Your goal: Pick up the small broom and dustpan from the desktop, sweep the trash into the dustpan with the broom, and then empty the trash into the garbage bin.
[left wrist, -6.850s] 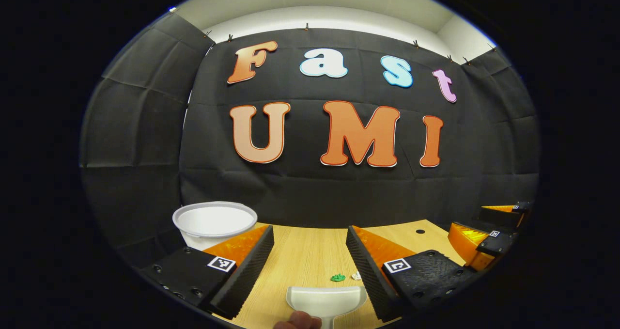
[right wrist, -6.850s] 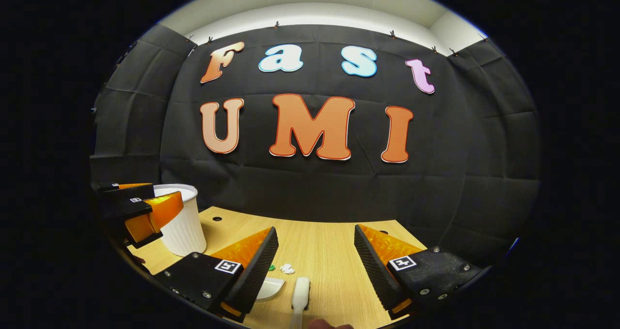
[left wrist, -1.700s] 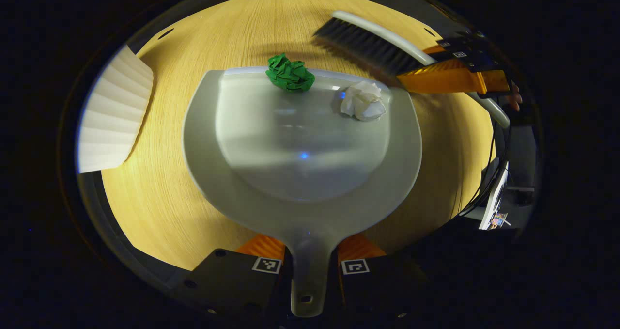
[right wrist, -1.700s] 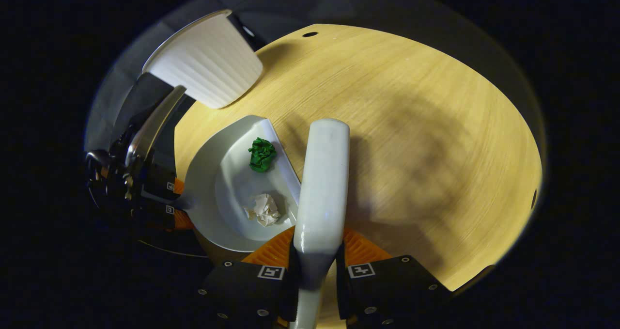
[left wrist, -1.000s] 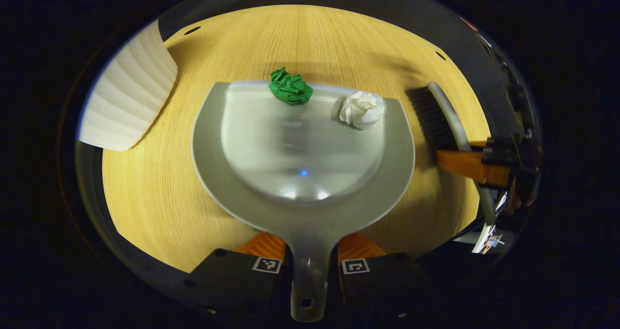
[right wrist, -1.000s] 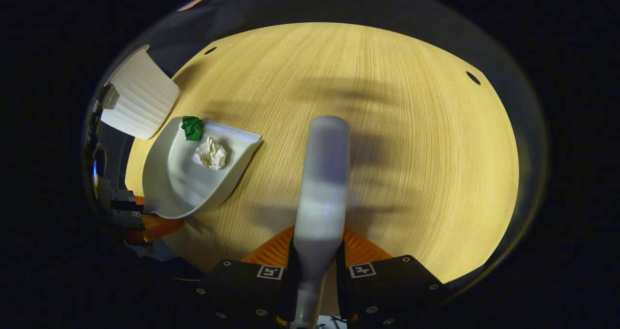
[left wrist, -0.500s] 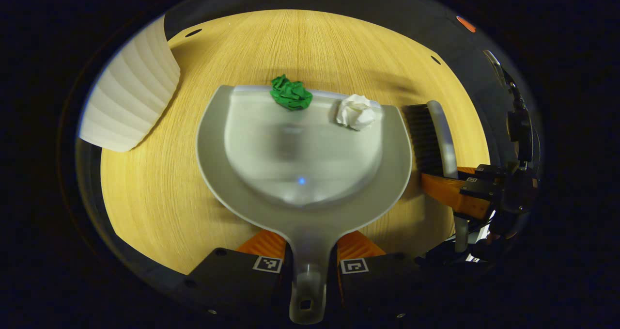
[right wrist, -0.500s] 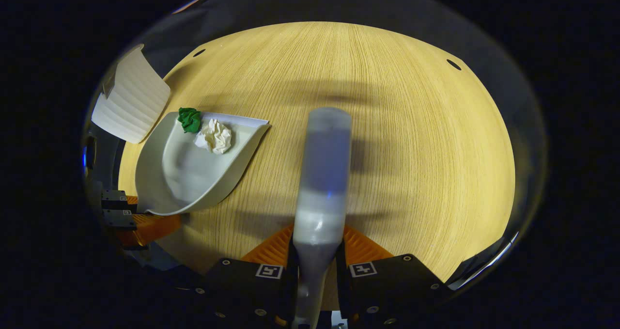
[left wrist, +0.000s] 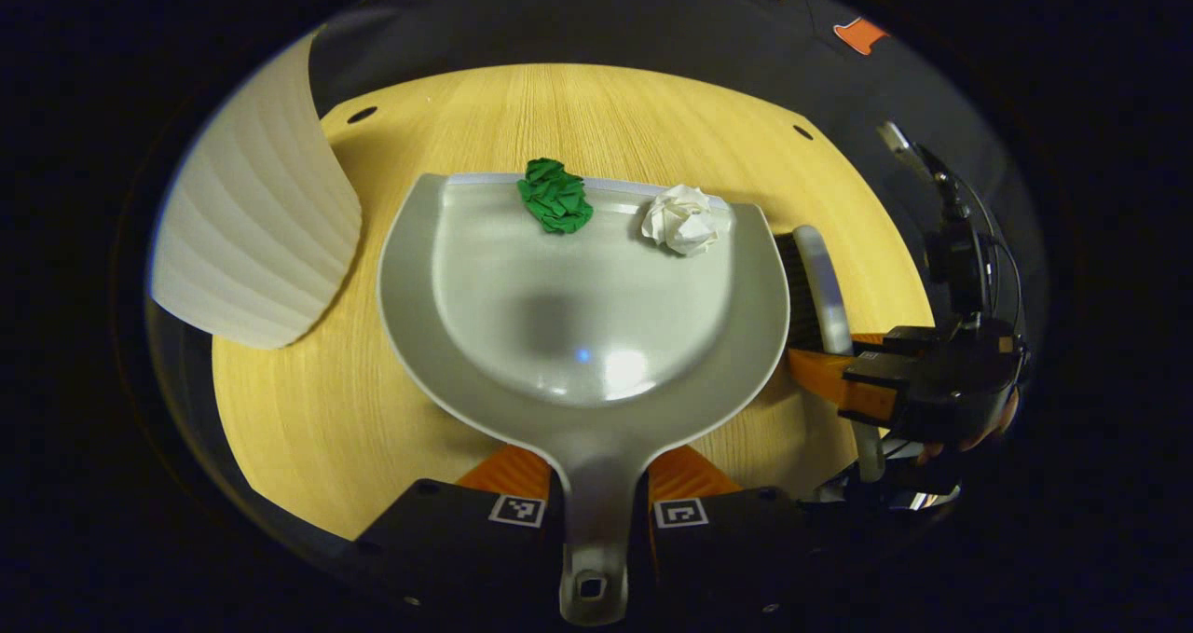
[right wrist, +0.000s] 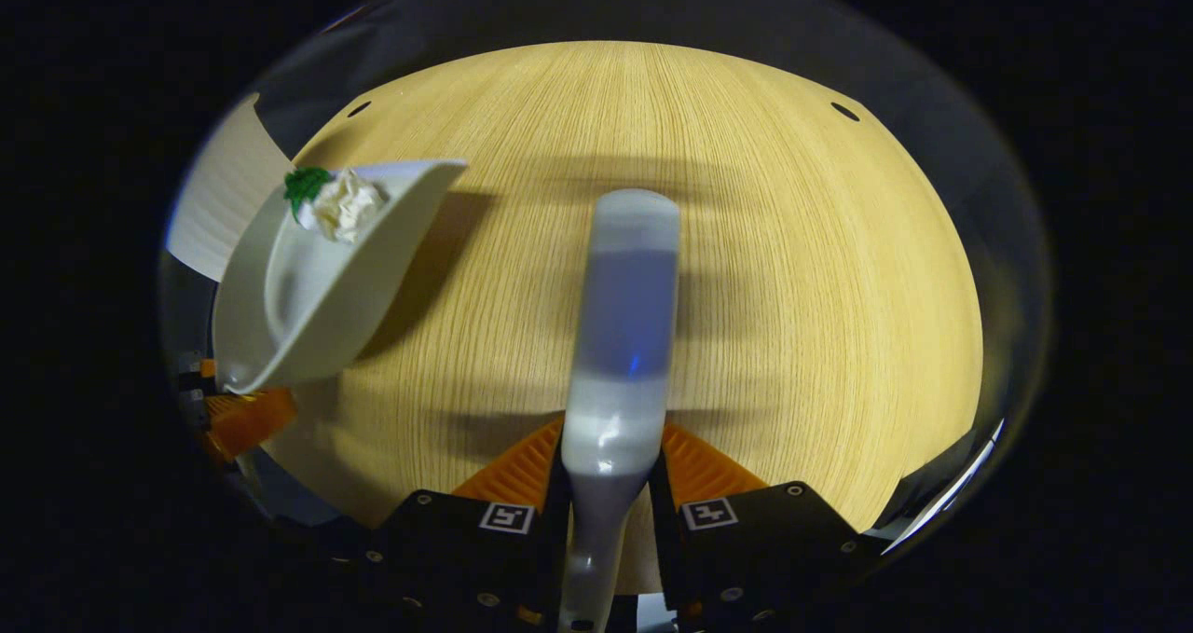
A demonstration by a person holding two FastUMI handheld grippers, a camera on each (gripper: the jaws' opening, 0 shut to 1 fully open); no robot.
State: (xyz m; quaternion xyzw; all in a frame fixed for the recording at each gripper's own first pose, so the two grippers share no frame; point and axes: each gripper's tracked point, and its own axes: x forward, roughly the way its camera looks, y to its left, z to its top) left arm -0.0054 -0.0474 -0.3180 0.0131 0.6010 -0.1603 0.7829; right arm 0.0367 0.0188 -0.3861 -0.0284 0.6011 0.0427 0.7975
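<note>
Risk: green paper wad [left wrist: 555, 195] and white paper wad [left wrist: 685, 221] at 12 o'clock lip of grey plastic dustpan [left wrist: 578, 335] may roll off if tipped before the ribbed white bin [left wrist: 252, 241] at 9 o'clock; left tongs [left wrist: 596, 512] clamp its handle, right tongs [right wrist: 610, 512] clamp the white-backed broom [right wrist: 623, 335].

1. A light wood-grain desktop [left wrist: 308, 409] spreads across both views.
2. Small dark round holes [left wrist: 362, 114] sit near its far edge, at eleven and one o'clock.
3. Black cloth wall [left wrist: 596, 27] rises beyond, at twelve o'clock.

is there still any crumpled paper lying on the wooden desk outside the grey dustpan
No: in the left gripper view the green paper wad and white paper wad both sit inside the grey dustpan, near its front lip.
</note>
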